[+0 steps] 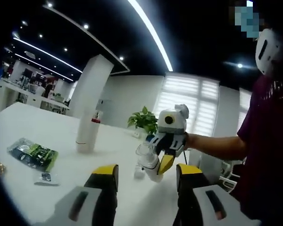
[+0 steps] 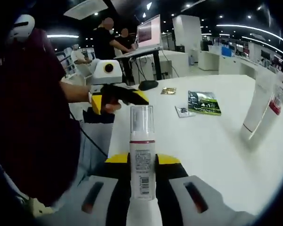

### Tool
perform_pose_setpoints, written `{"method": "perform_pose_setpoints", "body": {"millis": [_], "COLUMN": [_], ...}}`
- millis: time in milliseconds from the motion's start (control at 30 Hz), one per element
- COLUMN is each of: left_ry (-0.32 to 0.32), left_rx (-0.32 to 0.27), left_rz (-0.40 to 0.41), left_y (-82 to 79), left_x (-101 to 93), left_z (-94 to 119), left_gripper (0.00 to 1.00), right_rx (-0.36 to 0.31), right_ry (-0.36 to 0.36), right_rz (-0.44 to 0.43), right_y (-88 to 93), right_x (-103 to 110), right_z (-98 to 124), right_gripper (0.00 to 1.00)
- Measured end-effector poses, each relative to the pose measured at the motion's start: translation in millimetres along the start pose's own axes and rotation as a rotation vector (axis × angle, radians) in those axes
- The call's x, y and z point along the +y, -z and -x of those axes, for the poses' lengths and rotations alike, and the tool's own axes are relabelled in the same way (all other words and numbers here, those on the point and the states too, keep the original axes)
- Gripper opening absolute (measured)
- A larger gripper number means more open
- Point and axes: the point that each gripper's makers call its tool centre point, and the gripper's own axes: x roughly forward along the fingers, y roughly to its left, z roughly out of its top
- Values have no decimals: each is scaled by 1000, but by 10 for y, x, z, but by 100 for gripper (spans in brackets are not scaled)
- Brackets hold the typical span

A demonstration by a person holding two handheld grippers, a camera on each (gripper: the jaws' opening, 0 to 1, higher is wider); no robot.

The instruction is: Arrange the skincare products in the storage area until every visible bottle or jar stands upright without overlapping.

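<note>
Right gripper point(image 2: 144, 176): yellow-tipped jaws closed on the white pump bottle with a clear cap and red collar point(image 2: 142, 155); bottle held upright by its lower body, apparently so it can be set down standing; also seen from the left gripper view point(image 1: 162, 153), lifted above the white table point(image 1: 52, 129)
Left gripper point(image 1: 146, 181): jaws spread wide with nothing between them; it hangs over the table's near edge, probably free for the next product
White tube with a red band point(image 1: 88, 134): stands upright on its cap well in from the edges, apart from everything else; in the right gripper view point(image 2: 262, 115) it sits toward the table's far right side
Green-and-black flat packet point(image 2: 204, 102): lies flat beside a small sachet point(image 2: 183, 111); a gold wrapper point(image 2: 168, 91) lies nearer the far edge
Step in hand: carrying the bottle to a free spot; placing near the tube without touching seems sensible
Risk: tall narrow bottle may tip on release
</note>
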Motion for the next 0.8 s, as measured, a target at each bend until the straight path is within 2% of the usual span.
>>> {"method": "perform_pose_setpoints", "body": {"millis": [67,233,400,500,800], "left_ry": [11,29,67,89,90], "left_rx": [0,-8,-14,-19,-13], "left_rz": [-8,-12,-21,-33,-63], "left_y": [-16,-68,-122,-147,-135], "left_x": [-22,-58,-126,-175,-199], "left_z": [-17,-47,-70,-88,-116], "left_gripper": [49,47,38,34,28], "right_rx": [-39,-82,-127,-176,-256], "right_ry": [-11,-43,-72,-96,-143], "right_rz": [1,13,29,37,41], "right_y": [-74,-148,-219,-295,-402], "right_x": [34,114,189,253,365], "right_z": [-41,-115,-170,-190,-234], "right_gripper": [17,17,17,17,17]}}
